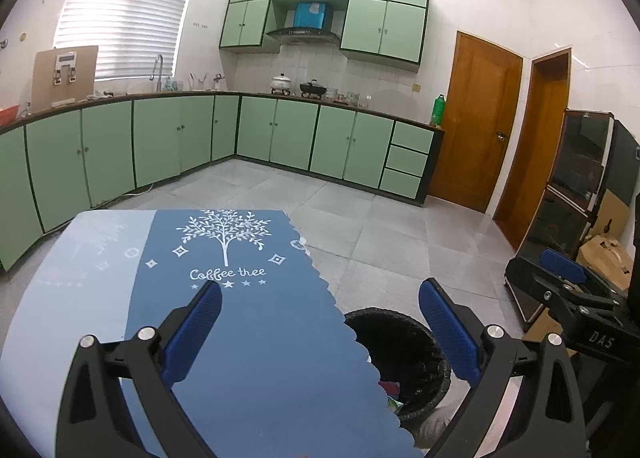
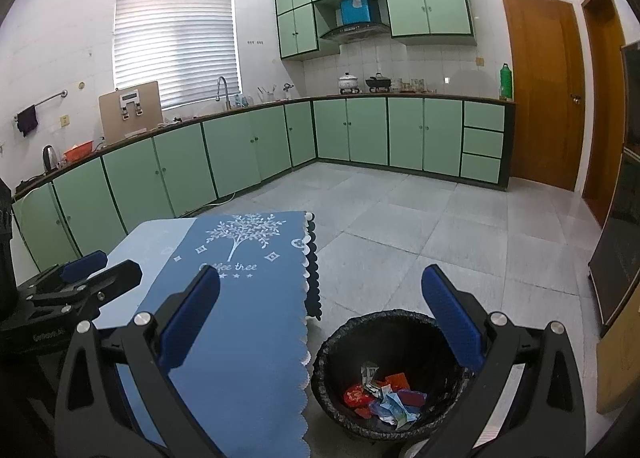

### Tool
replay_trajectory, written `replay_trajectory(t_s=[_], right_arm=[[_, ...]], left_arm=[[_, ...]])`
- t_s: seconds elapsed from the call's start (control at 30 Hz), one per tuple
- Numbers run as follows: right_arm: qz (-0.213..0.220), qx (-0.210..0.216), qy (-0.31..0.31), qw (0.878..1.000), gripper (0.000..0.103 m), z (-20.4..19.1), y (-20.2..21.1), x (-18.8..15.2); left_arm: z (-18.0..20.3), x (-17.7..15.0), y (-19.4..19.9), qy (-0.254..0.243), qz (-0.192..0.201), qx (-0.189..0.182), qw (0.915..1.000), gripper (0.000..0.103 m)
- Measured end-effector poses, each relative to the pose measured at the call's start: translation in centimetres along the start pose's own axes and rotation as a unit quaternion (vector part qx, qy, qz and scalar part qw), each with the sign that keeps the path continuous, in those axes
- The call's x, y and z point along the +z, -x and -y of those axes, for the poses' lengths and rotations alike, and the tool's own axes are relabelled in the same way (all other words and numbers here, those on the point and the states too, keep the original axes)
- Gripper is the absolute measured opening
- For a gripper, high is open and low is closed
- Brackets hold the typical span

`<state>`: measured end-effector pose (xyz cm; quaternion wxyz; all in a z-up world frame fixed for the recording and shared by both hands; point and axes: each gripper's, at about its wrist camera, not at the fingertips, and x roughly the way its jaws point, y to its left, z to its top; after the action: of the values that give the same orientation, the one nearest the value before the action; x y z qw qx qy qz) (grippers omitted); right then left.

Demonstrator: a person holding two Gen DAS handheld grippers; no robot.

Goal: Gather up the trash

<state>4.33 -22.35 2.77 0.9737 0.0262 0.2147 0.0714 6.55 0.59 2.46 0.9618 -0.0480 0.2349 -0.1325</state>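
Note:
A black bin (image 2: 384,370) lined with a black bag stands on the floor right of the table; several crumpled wrappers (image 2: 384,398), red, blue and silver, lie inside. In the left wrist view the bin (image 1: 404,354) is partly hidden by the table edge. My left gripper (image 1: 320,294) is open above the blue tablecloth (image 1: 240,338), nothing between its fingers. My right gripper (image 2: 320,282) is open too, its right finger (image 2: 452,318) over the bin rim. Each gripper shows in the other's view: the right gripper (image 1: 568,278) and the left gripper (image 2: 80,270). No trash shows on the cloth.
The tablecloth (image 2: 248,318) has a white tree print and a scalloped edge. Green cabinets (image 1: 160,142) line the walls beyond a grey tiled floor (image 2: 420,226). Wooden doors (image 1: 480,122) and a dark glass cabinet (image 1: 580,170) stand at right, with cardboard boxes (image 1: 604,254) beside them.

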Motion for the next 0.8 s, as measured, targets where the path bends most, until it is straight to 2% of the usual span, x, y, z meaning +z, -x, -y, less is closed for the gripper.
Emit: replay_trajectory(t_s=[0.8], right_arm=[[-0.008,-0.004,0.000,1.000,0.098,-0.4,-0.6,-1.3]], left_arm=[[0.5,-0.8,-0.6,-0.016,-0.016,0.004,0.9997,0.097]])
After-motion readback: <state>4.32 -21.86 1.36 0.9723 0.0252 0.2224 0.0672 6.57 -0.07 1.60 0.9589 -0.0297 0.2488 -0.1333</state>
